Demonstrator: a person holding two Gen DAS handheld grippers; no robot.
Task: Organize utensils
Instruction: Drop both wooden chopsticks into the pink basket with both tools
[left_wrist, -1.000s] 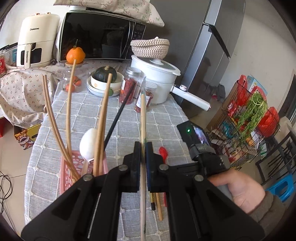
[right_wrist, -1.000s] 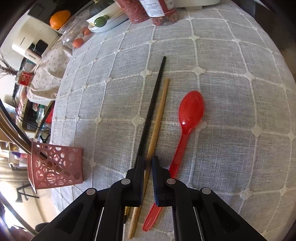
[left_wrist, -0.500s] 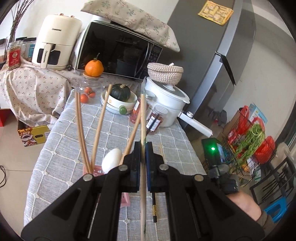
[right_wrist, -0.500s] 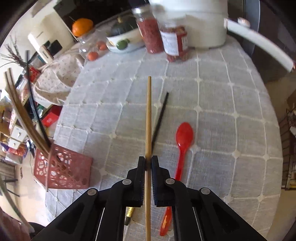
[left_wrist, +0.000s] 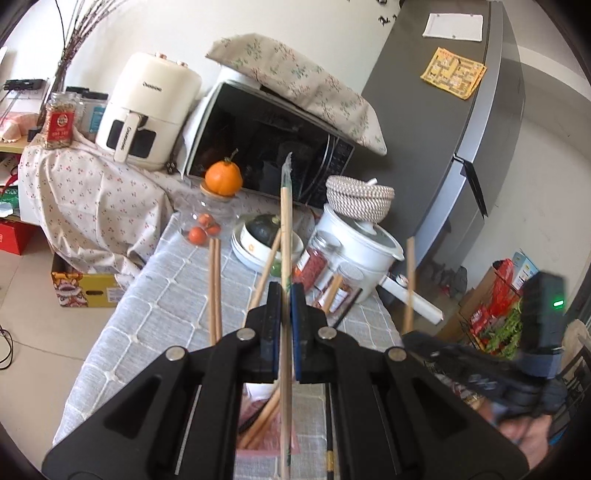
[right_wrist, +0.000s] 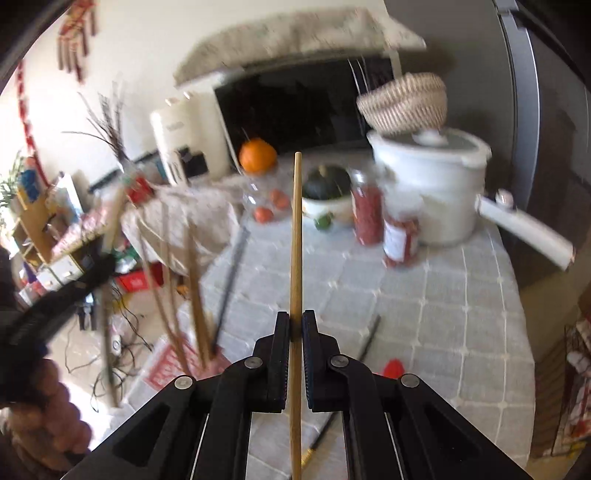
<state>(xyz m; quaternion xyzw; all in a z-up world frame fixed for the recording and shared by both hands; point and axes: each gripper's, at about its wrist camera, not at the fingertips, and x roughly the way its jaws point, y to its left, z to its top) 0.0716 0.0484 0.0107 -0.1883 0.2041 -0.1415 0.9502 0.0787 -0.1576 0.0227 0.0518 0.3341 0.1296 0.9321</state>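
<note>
My left gripper (left_wrist: 284, 295) is shut on a pale wooden chopstick (left_wrist: 285, 221) that stands upright between its pads. Just below it sits the pink basket (left_wrist: 266, 424) with several wooden chopsticks (left_wrist: 214, 288) leaning in it. My right gripper (right_wrist: 295, 325) is shut on another wooden chopstick (right_wrist: 296, 229), held in the air over the table. In the left wrist view the right gripper (left_wrist: 480, 369) shows at the right with its chopstick (left_wrist: 408, 284). A black chopstick (right_wrist: 365, 339) and a red spoon (right_wrist: 393, 367) lie on the grey cloth. The right wrist view is blurred.
At the table's far end stand a white pot (left_wrist: 362, 247) with a woven basket on top, two red-filled jars (right_wrist: 369, 214), a bowl with a green squash (left_wrist: 266, 236) and an orange (left_wrist: 223, 177). Behind are a microwave (left_wrist: 266, 140), an air fryer (left_wrist: 147, 110) and a fridge (left_wrist: 443, 129).
My right gripper closed on the wooden chopstick on the cloth and lifted it high, tilting up toward the far end. My left gripper drifted and rolled with its chopstick over the basket.
</note>
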